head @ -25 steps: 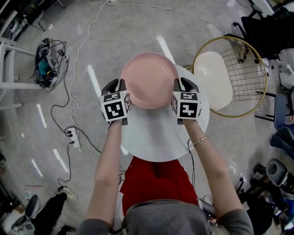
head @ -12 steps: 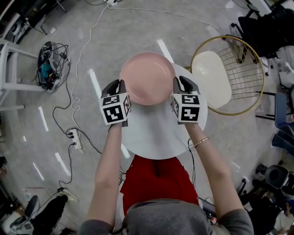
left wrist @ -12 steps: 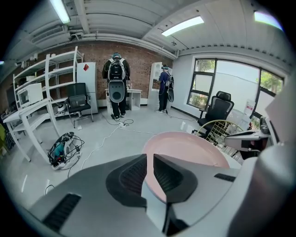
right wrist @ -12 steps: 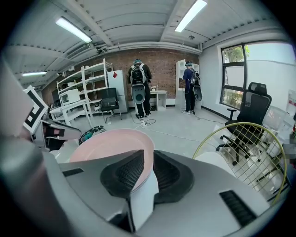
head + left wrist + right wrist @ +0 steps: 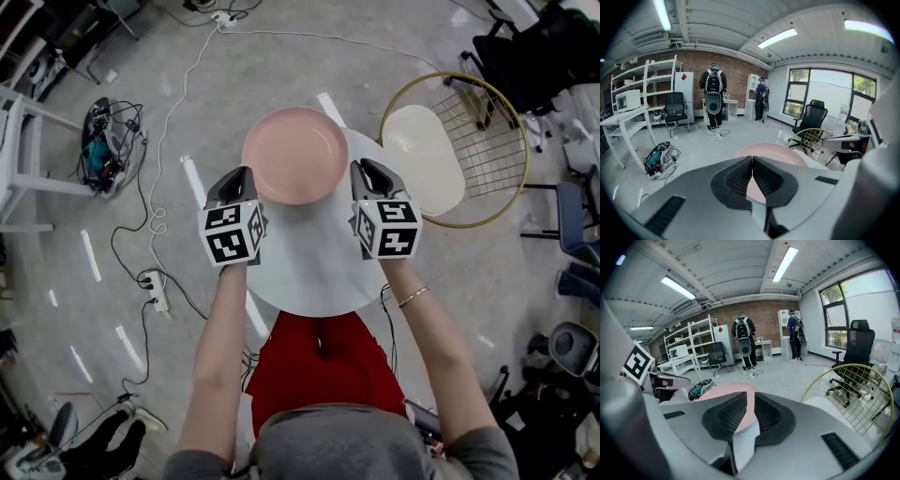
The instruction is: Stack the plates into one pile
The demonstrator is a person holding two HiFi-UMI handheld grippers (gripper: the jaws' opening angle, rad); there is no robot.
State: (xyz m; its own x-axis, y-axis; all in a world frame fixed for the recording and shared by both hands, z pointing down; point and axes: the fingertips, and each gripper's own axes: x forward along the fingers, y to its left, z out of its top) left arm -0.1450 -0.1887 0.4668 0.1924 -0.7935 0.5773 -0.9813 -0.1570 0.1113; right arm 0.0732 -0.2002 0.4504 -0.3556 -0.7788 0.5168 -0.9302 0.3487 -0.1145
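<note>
With jaws just clenched on nothing on the left gripper (image 5: 752,164) and a slit apart, empty, on the right gripper (image 5: 751,401), both are held off the pink plate (image 5: 294,155), set at the table's (image 5: 309,272) 12 o'clock, the pile seemingly judged done.

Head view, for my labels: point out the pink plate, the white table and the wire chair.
pink plate (image 5: 294,155), head view, middle of its bowl.
white table (image 5: 307,267), head view, bare top.
wire chair (image 5: 424,159), head view, cream seat.
</note>
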